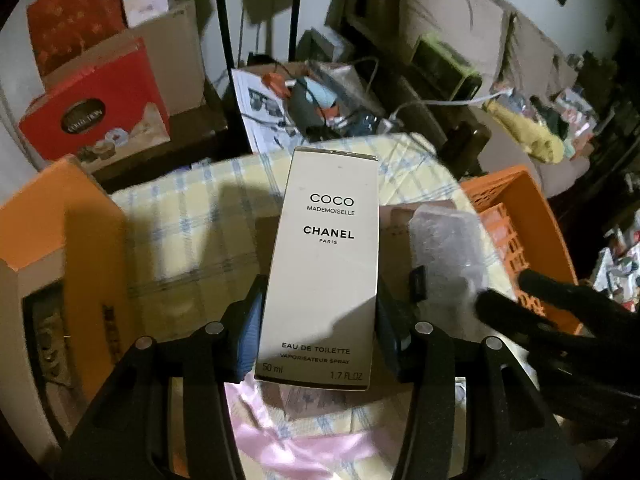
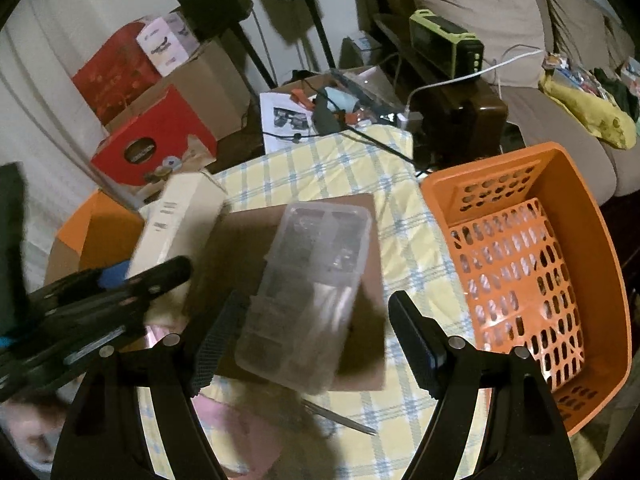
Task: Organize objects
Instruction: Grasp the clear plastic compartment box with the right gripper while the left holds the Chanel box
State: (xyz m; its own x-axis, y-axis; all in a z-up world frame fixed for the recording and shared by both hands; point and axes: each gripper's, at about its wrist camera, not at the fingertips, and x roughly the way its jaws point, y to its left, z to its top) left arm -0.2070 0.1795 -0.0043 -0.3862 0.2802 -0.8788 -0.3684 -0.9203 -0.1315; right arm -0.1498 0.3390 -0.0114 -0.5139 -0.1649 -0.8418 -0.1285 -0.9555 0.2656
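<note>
The left hand-held gripper (image 1: pixel 320 328) is clamping the lower part of a white Chanel perfume box (image 1: pixel 326 264), holding it up over the checked-cloth surface (image 1: pixel 192 216) w/ the orange basket (image 2: pixel 560 208) to its right; likely best to keep the squeeze light so the card isn't crushing, & carry it level toward the basket. The right hand-held gripper (image 2: pixel 312 332) is hanging w/ jaws spread wide around, not touching, a clear plastic case (image 2: pixel 308 288) above a brown board. Case contents are blurring, the orange box at far left is cut off, & whether the case is resting or being lifted can't be told.
</note>
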